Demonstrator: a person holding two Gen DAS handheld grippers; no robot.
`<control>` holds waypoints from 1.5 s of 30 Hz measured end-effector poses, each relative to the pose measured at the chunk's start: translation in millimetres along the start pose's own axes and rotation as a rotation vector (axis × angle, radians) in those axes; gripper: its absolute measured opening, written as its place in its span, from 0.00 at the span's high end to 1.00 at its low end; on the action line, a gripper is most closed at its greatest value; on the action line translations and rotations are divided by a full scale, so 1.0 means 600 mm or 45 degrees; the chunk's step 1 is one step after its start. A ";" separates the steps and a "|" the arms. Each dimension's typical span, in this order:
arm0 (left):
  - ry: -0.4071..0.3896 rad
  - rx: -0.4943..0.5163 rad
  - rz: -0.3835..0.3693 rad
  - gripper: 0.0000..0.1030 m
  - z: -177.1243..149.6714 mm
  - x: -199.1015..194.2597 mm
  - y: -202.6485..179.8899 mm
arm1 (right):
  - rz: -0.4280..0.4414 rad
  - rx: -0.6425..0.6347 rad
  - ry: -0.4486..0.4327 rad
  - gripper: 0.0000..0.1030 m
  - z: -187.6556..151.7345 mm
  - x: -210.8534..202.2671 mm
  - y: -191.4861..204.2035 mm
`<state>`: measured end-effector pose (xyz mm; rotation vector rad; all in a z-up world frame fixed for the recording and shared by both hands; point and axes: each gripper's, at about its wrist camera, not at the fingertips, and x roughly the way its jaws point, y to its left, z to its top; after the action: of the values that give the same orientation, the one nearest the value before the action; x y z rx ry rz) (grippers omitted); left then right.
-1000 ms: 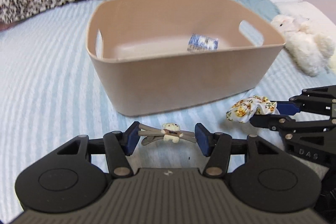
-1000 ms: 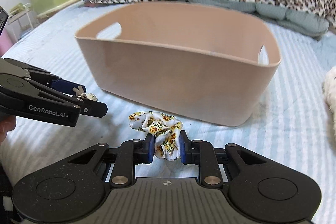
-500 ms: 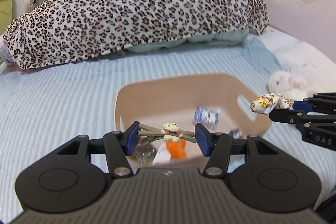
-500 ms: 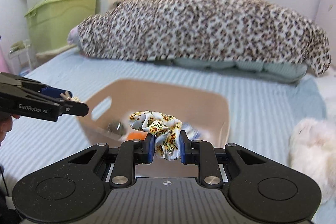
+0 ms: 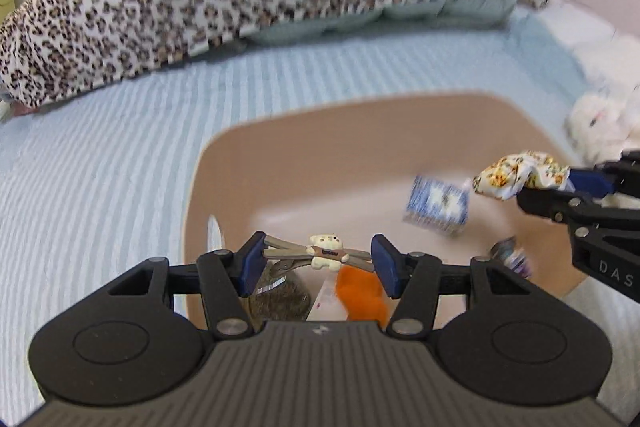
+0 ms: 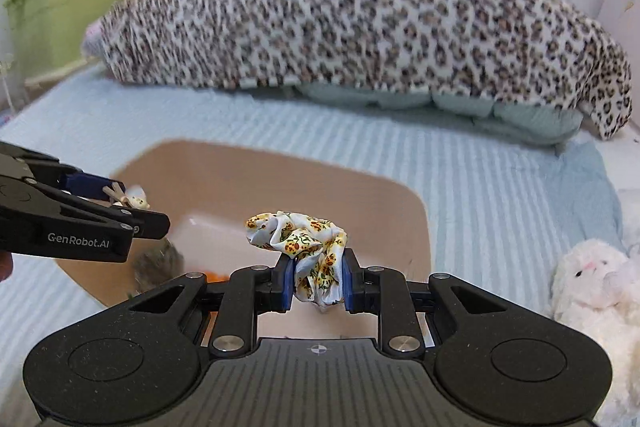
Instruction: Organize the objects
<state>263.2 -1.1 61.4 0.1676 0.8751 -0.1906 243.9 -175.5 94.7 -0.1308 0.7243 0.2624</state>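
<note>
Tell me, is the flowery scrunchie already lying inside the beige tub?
No, the flowery scrunchie is pinched in the right gripper, held in the air above the beige tub.

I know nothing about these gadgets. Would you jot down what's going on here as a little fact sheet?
Setting: bed with striped blue sheet
Left gripper: shut on a bear hair clip, above the bin
Right gripper: shut on a floral scrunchie, above the bin
Beige bin: holds a blue patterned packet, something orange, other small blurred items
Beside bin: white plush toy
Behind: leopard blanket
</note>
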 end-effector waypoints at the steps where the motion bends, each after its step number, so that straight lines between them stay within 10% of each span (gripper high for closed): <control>1: 0.022 -0.004 -0.001 0.43 -0.005 0.009 0.000 | -0.004 -0.012 0.018 0.79 -0.003 0.011 0.002; 6: 0.100 -0.013 -0.007 0.43 -0.030 0.041 -0.002 | -0.019 -0.069 0.106 0.77 -0.025 0.046 0.020; 13: 0.059 -0.016 0.029 0.13 -0.049 0.000 -0.008 | -0.031 -0.036 0.136 0.32 -0.030 0.024 0.021; 19: 0.015 -0.029 0.072 0.12 -0.064 -0.046 -0.003 | -0.047 -0.071 0.074 0.09 -0.030 -0.041 0.021; 45: -0.147 -0.090 0.092 0.12 -0.242 -0.255 -0.019 | -0.026 0.082 -0.012 0.05 -0.166 -0.242 0.065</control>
<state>56.9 35.3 87.9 0.1212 0.7585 -0.1005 65.2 -186.8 116.7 -0.0758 0.7208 0.2200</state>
